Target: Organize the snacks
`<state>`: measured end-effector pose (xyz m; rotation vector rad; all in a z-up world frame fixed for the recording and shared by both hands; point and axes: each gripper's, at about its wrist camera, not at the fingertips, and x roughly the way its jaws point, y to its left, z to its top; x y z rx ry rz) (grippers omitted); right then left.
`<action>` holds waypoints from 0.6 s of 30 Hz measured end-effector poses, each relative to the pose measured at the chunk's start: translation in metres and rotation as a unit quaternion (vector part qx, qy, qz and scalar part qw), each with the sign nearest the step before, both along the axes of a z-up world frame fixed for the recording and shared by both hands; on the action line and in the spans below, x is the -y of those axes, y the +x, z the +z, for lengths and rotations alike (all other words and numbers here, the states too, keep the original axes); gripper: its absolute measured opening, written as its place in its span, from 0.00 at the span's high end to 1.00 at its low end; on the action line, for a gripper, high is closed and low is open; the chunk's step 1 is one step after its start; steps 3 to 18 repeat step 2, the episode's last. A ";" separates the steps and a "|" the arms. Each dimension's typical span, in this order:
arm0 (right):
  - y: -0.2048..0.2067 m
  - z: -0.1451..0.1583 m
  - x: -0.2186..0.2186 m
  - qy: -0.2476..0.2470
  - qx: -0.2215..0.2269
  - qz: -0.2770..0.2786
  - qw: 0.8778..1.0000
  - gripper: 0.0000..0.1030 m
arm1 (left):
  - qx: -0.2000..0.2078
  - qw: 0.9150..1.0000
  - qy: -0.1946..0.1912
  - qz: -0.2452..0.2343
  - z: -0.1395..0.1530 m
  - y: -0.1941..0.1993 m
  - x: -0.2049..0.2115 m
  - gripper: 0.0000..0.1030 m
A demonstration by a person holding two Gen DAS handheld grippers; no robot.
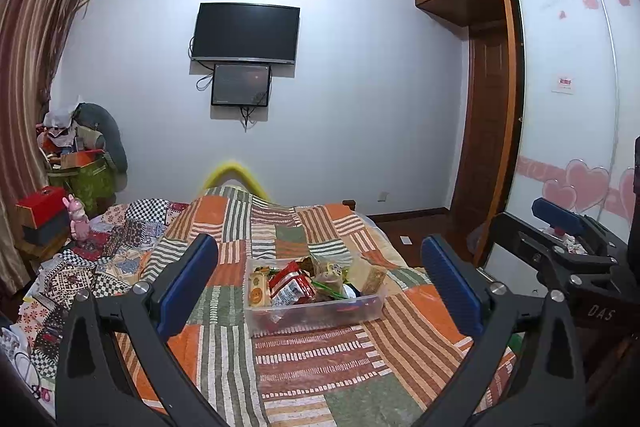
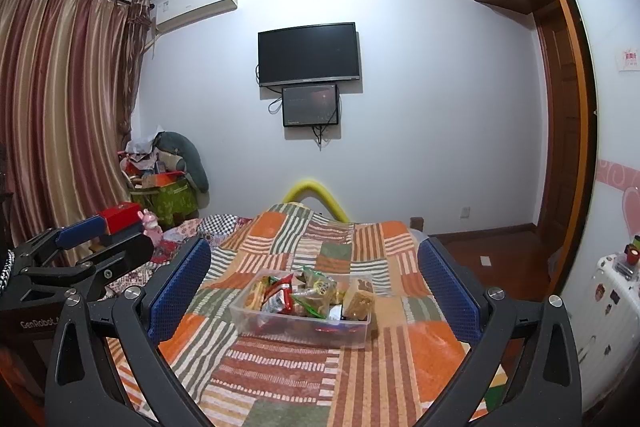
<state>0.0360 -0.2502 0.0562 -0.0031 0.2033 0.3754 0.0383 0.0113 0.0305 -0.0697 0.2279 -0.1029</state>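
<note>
A clear plastic box [image 1: 320,313] full of snack packets sits on the patchwork bedspread; it also shows in the right wrist view [image 2: 300,327]. A red packet [image 1: 292,285] and a yellow biscuit packet [image 1: 258,291] lie on top. My left gripper [image 1: 318,283] is open and empty, held above and short of the box. My right gripper [image 2: 314,285] is open and empty, likewise short of the box. Each gripper shows at the edge of the other's view: the right one in the left wrist view [image 1: 560,227], the left one in the right wrist view [image 2: 92,239].
The bed [image 1: 320,379] fills the foreground. A red box [image 1: 42,201] and a pink toy [image 1: 78,217] stand at the left. A cluttered green bag [image 1: 86,175] is in the corner. A wardrobe [image 1: 568,107] and a white cabinet [image 2: 612,291] are on the right.
</note>
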 end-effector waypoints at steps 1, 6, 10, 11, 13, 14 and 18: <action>0.000 0.000 0.000 0.000 -0.001 0.000 1.000 0.00 | -0.001 1.000 0.000 0.000 -0.001 0.001 0.000 0.00; 0.000 0.000 0.000 0.000 -0.001 0.000 1.000 0.00 | -0.002 1.000 0.000 0.000 -0.001 0.001 0.000 0.00; 0.000 0.000 0.000 0.000 -0.001 0.000 1.000 0.00 | -0.002 1.000 0.000 0.000 -0.001 0.001 0.000 0.00; 0.000 0.000 0.000 0.000 -0.001 0.000 1.000 0.00 | -0.002 1.000 0.000 0.000 -0.001 0.001 0.000 0.00; 0.000 0.000 0.000 0.000 -0.001 0.000 1.000 0.00 | -0.002 1.000 0.000 0.000 -0.001 0.001 0.000 0.00; 0.000 0.000 0.000 0.000 -0.001 0.000 1.000 0.00 | -0.002 1.000 0.000 0.000 -0.001 0.001 0.000 0.00; 0.000 0.000 0.000 0.000 -0.001 0.000 1.000 0.00 | -0.002 1.000 0.000 0.000 -0.001 0.001 0.000 0.00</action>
